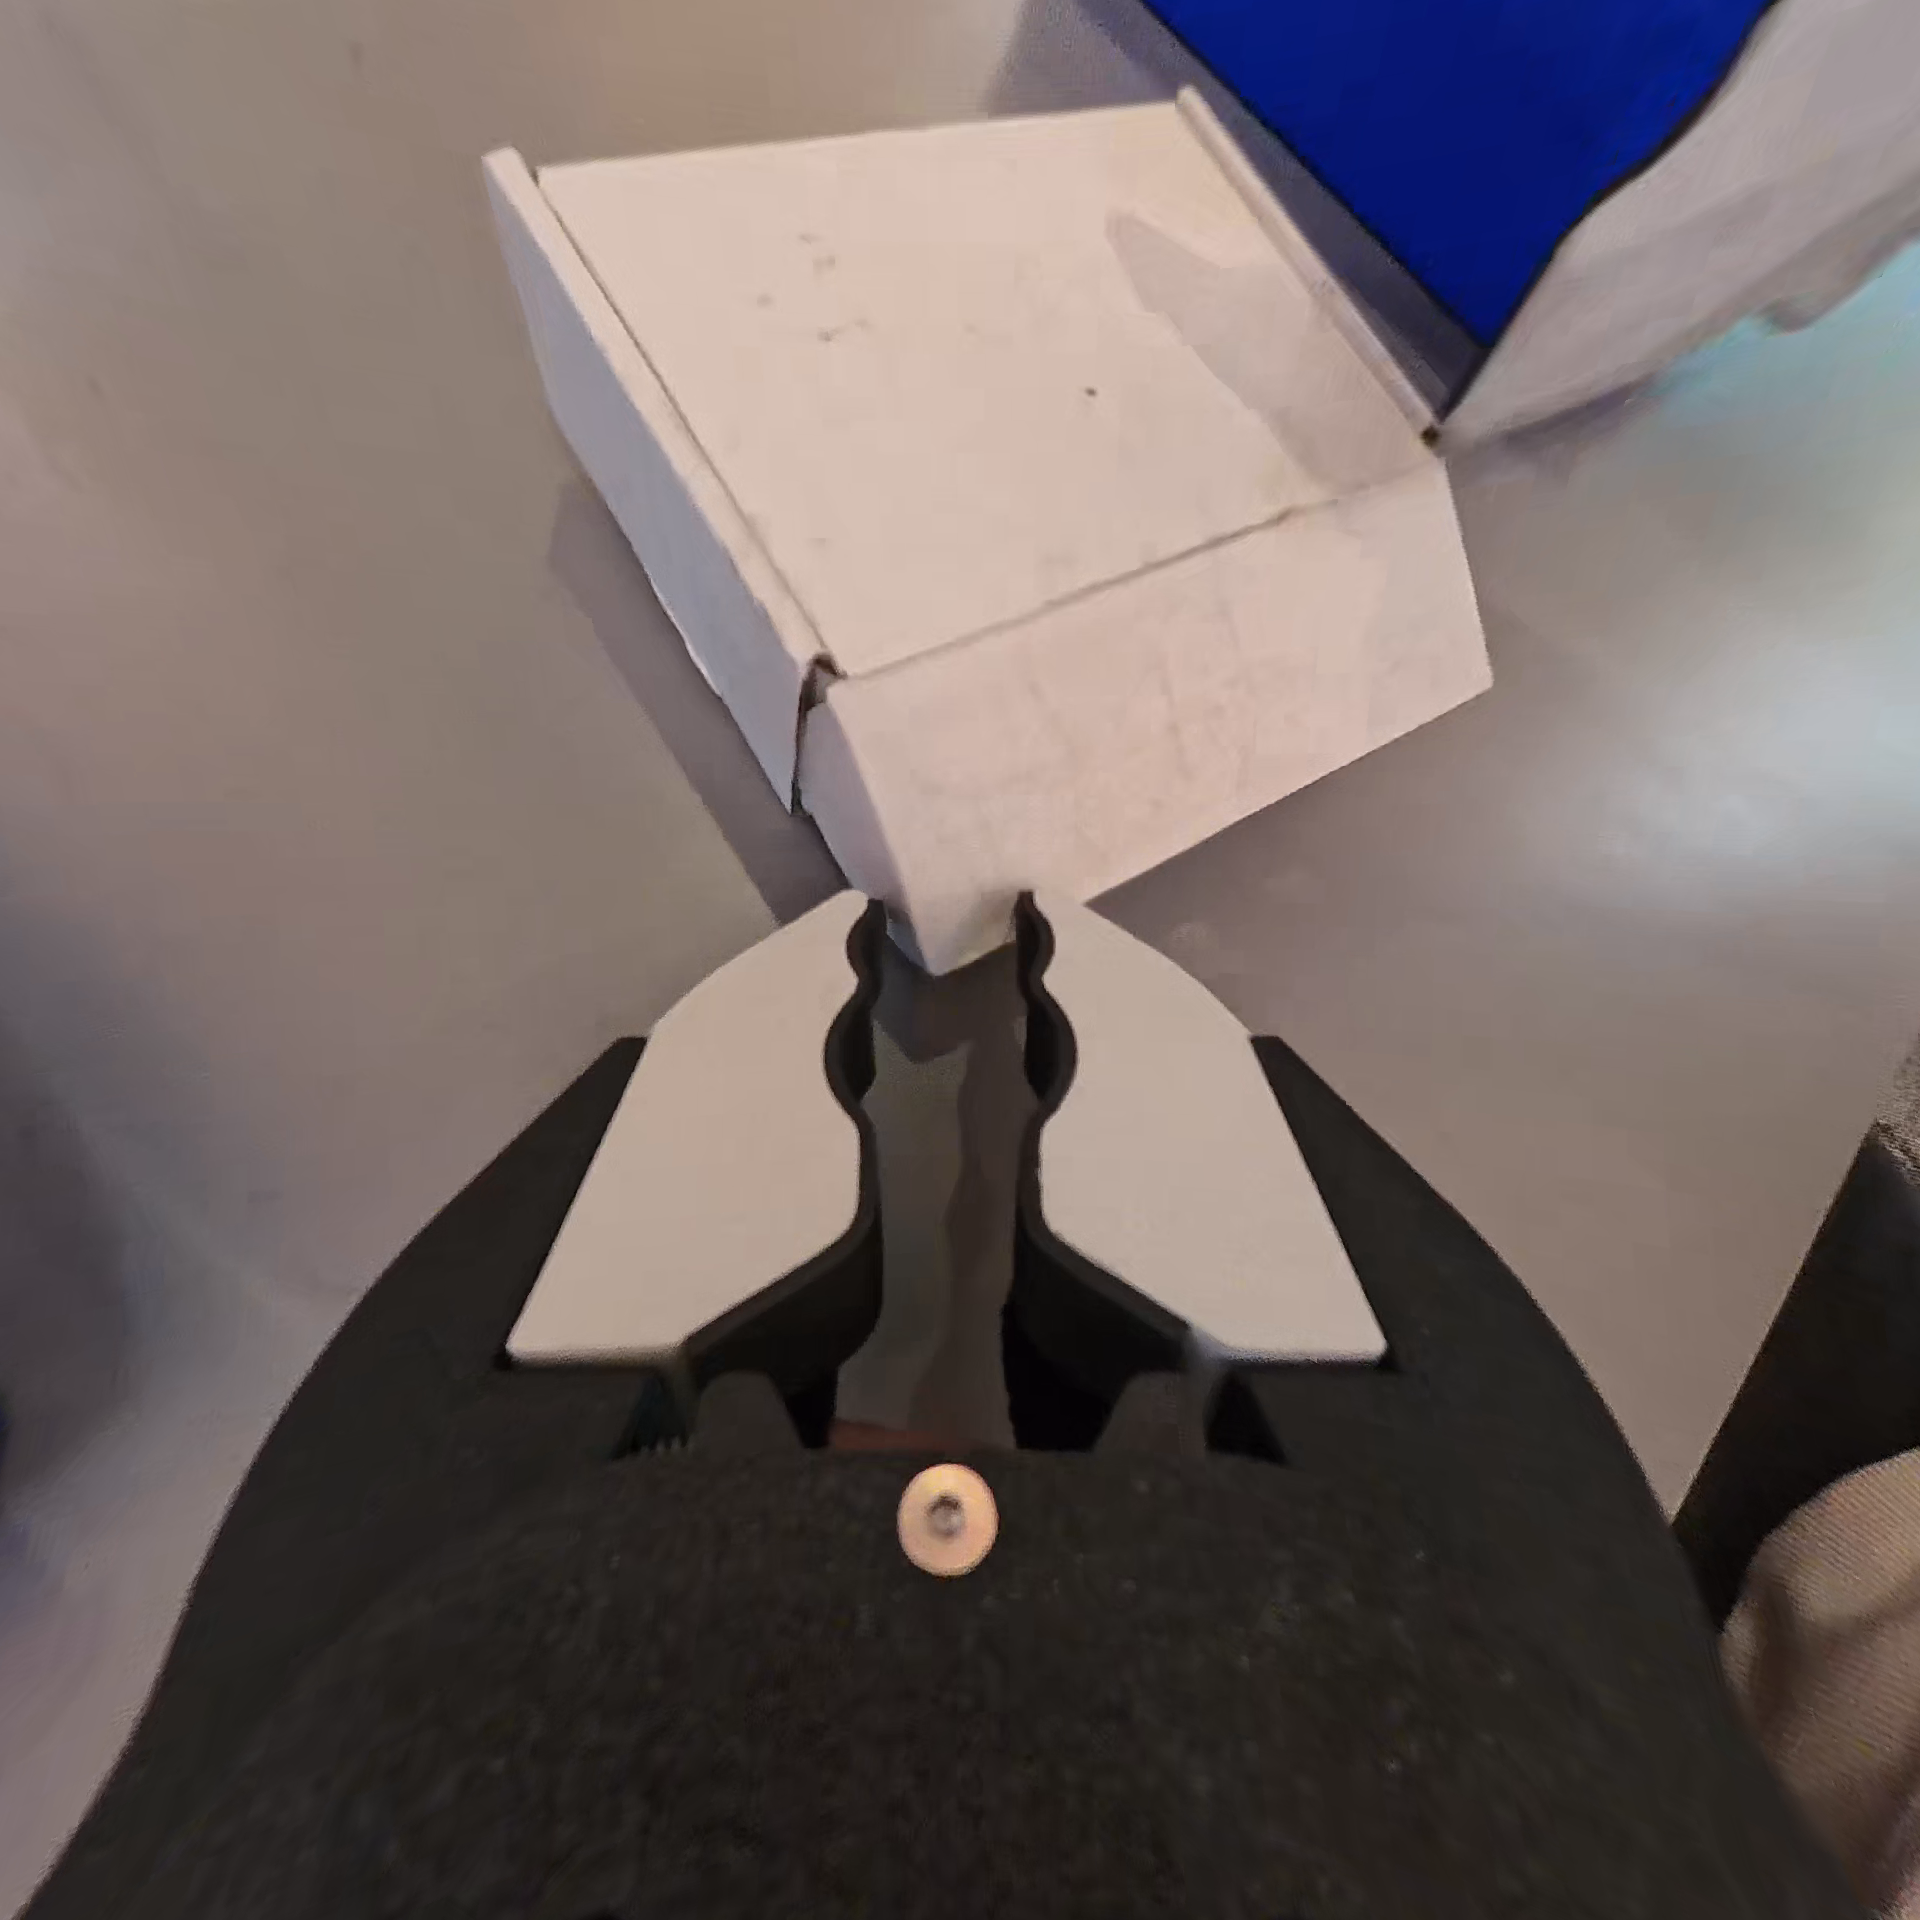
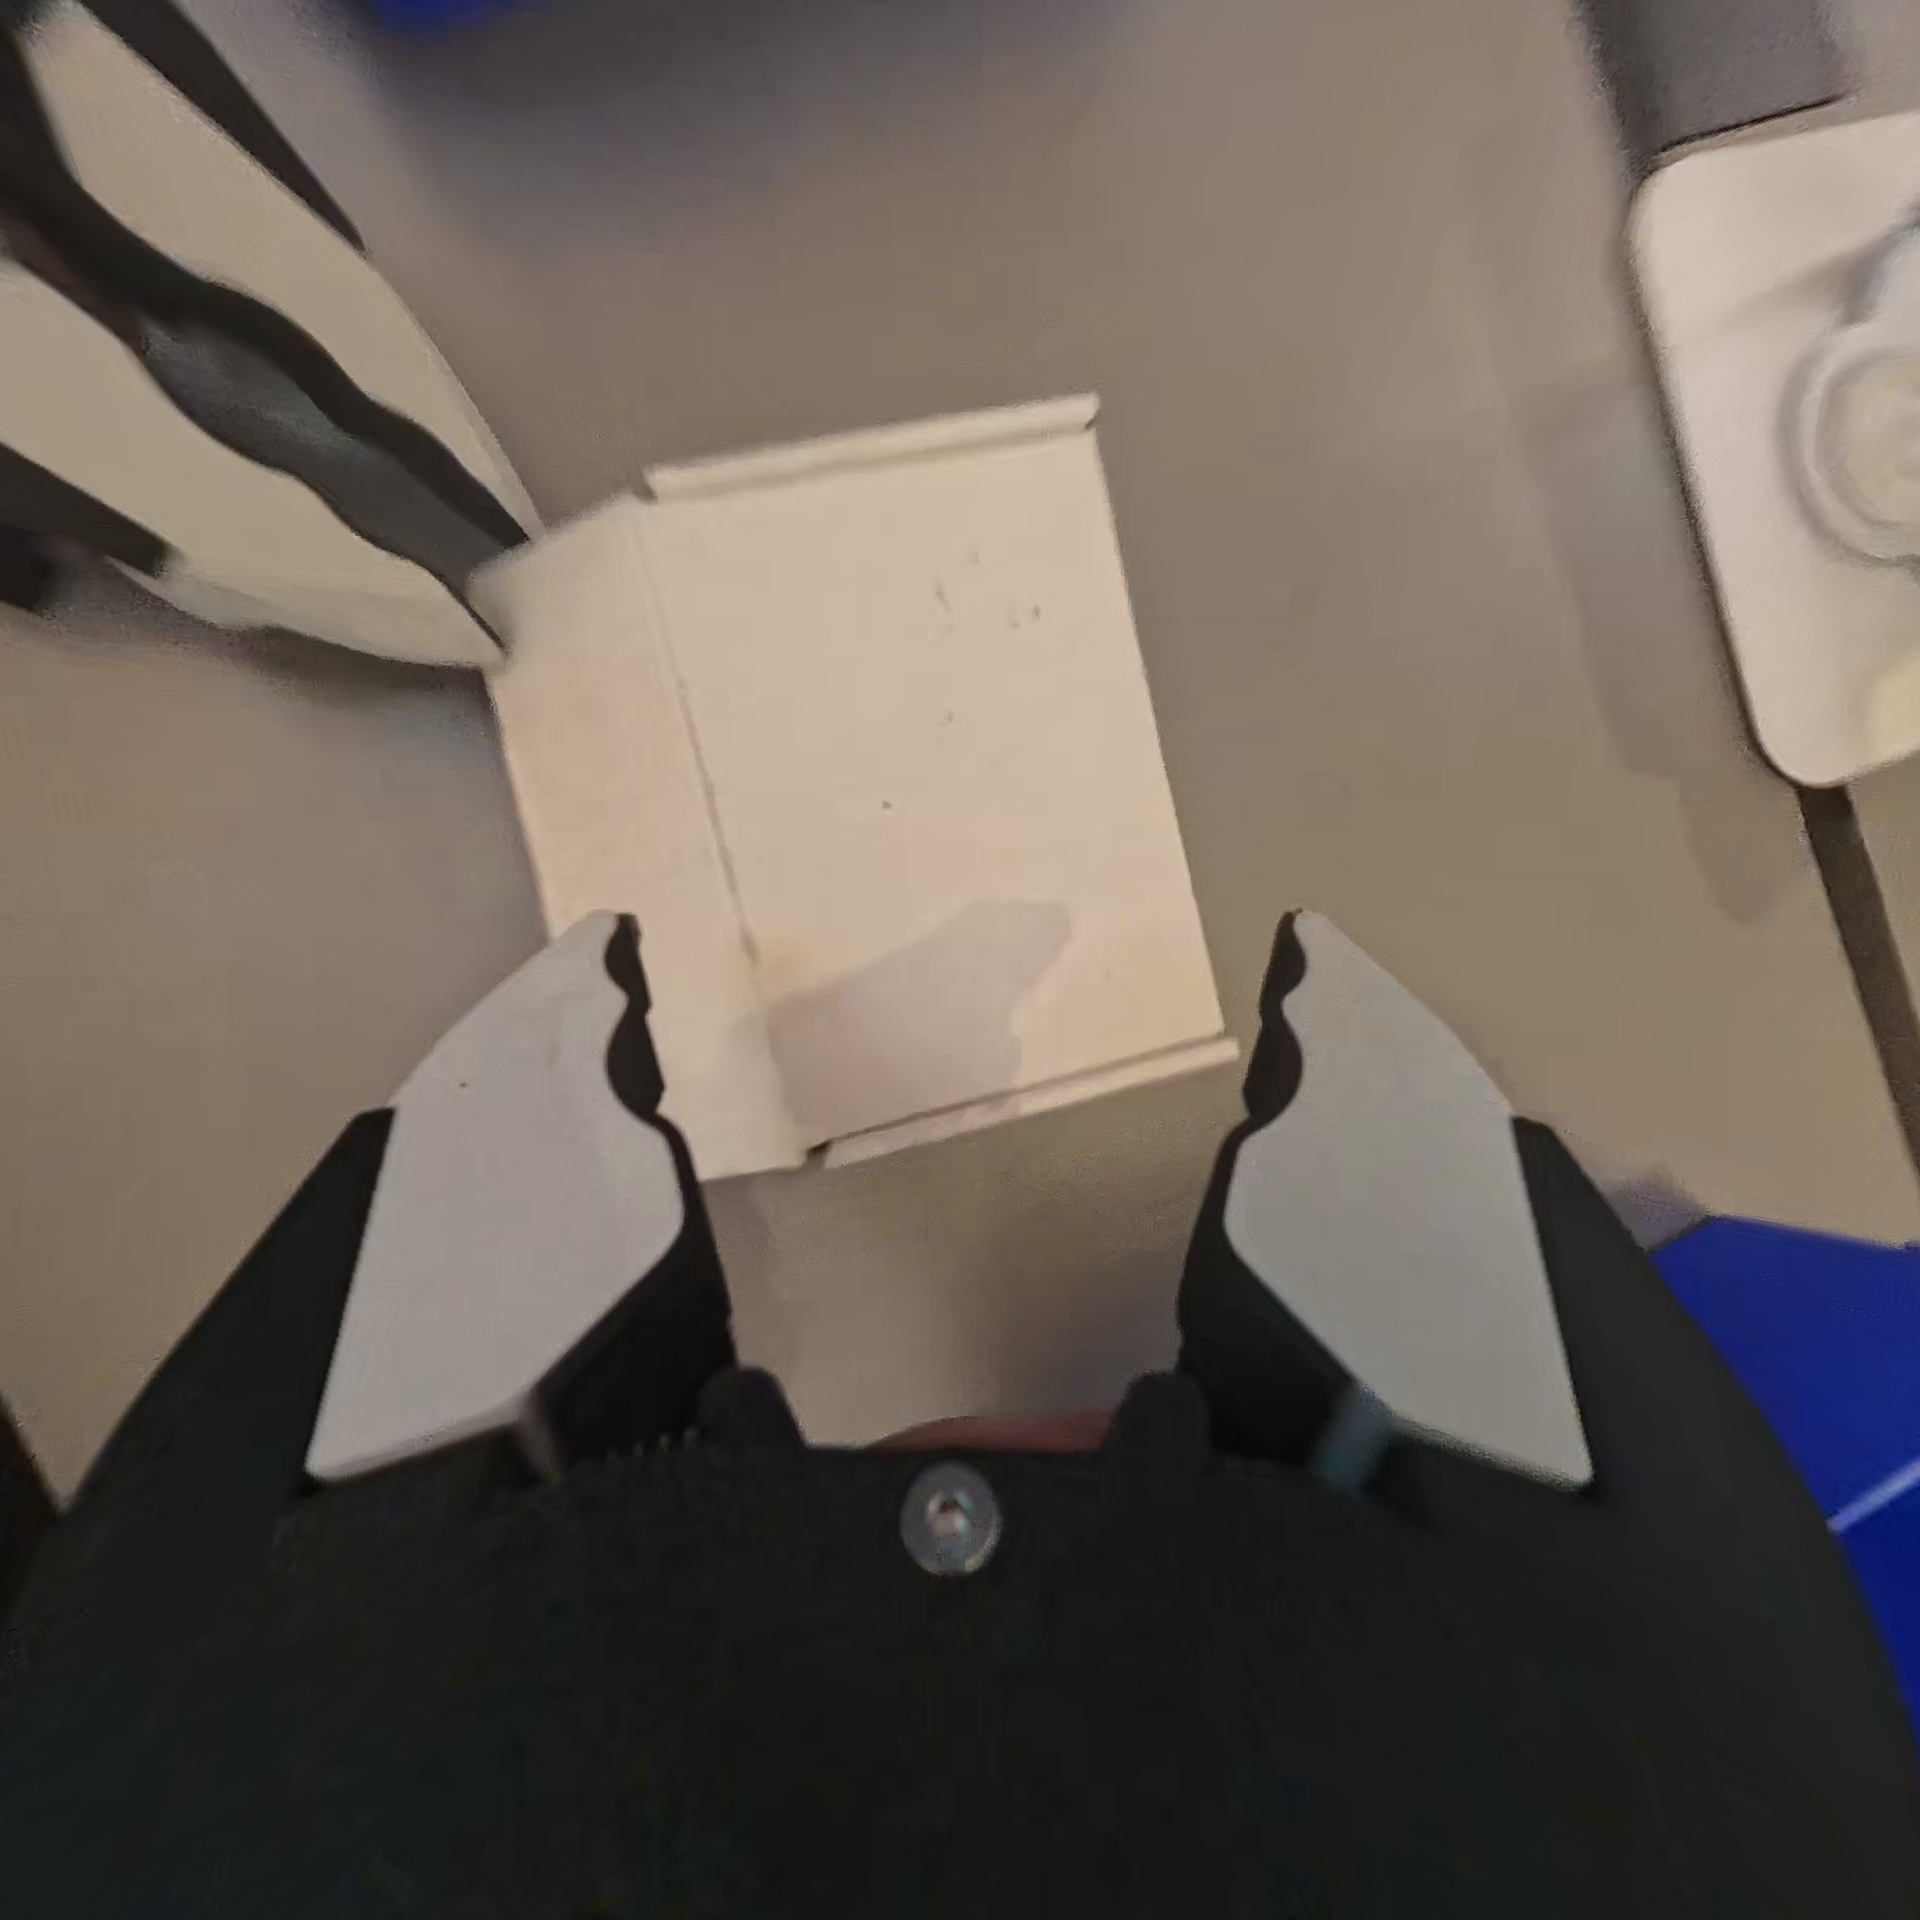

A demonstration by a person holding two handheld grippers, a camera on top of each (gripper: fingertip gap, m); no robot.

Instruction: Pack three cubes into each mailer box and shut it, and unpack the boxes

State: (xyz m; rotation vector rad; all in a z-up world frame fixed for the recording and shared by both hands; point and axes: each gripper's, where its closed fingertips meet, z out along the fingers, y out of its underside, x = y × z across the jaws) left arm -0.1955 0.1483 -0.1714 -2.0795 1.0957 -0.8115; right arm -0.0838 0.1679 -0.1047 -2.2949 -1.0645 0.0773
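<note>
**Box closed, left claw on its corner**

The left claw pinches the near corner flap of the flat white cardboard mailer box, which lies lid-down shut on the smooth grey tabletop. The right claw hovers above it, fingers wide apart, empty. No cubes visible, so packed or emptied, I can't tell. Blue bin far right; white moulded tray beyond.

Blue object cut off by top edge, blurred white tray cropped at right — contents unclear
</note>
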